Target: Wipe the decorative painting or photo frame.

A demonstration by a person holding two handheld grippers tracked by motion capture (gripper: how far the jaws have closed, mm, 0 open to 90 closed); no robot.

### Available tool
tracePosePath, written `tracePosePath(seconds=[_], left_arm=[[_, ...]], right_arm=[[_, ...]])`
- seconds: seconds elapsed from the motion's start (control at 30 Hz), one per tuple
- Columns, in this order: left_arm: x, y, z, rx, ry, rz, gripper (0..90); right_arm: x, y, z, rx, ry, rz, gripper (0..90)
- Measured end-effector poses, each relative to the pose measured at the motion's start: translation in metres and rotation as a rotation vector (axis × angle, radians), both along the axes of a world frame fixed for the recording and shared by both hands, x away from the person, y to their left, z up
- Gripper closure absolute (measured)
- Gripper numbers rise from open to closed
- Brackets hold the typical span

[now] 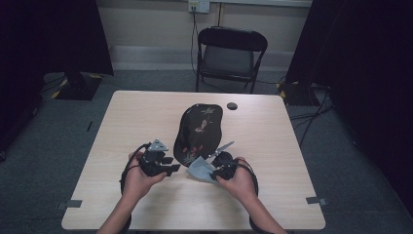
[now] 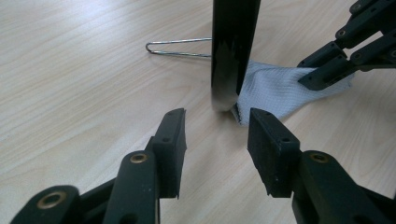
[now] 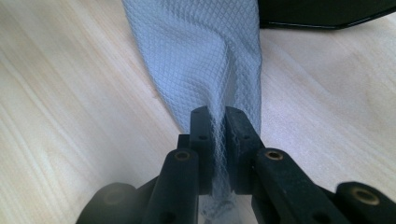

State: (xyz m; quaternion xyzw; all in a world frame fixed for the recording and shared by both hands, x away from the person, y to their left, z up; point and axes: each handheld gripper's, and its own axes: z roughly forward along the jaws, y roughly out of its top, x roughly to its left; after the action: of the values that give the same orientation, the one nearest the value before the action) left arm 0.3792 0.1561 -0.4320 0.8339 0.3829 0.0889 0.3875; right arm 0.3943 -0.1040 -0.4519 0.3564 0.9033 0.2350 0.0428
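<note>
A black lacquered plate point(image 1: 199, 129) with a flower pattern sits at the table's middle. In the left gripper view its glossy edge point(image 2: 231, 51) rises just beyond my jaws, and in the right gripper view its rim point(image 3: 322, 11) shows at the top right. My left gripper point(image 1: 174, 168) point(image 2: 217, 123) stands open near the plate's near-left edge, with nothing between its pads. My right gripper point(image 1: 214, 168) point(image 3: 217, 116) is shut on a pale grey waffle-weave cloth point(image 1: 198, 169) point(image 3: 201, 51) that lies against the plate's near edge. The left gripper view shows that cloth point(image 2: 275, 91) too.
A bent metal wire point(image 1: 222, 147) point(image 2: 180, 46) lies by the plate's near right side. A small black disc point(image 1: 232, 106) rests near the table's far edge. A black folding chair point(image 1: 231, 53) stands behind the wooden table point(image 1: 122, 126).
</note>
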Motion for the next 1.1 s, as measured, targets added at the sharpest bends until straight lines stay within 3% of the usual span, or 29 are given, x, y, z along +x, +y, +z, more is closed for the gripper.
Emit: tracePosePath(seconds=[0.23,0.47,0.67,1.1], left_arm=[[-0.001,0.002,0.001,-0.002,-0.002,0.003,55.6],[-0.001,-0.001,0.0,0.0,-0.005,-0.003,55.0],[0.0,-0.002,-0.003,0.005,0.002,-0.005,55.0],[0.001,0.004,-0.002,-0.002,0.004,0.011,53.3]], right_arm=[[0.0,-0.009,0.009,0.006,-0.014,-0.006,82.8],[-0.003,0.0,0.003,0.017,0.001,0.038,82.8],[0.011,-0.01,0.0,0.034,0.014,-0.01,82.8],[0.036,-0.035,0.003,0.007,-0.005,-0.098,82.8]])
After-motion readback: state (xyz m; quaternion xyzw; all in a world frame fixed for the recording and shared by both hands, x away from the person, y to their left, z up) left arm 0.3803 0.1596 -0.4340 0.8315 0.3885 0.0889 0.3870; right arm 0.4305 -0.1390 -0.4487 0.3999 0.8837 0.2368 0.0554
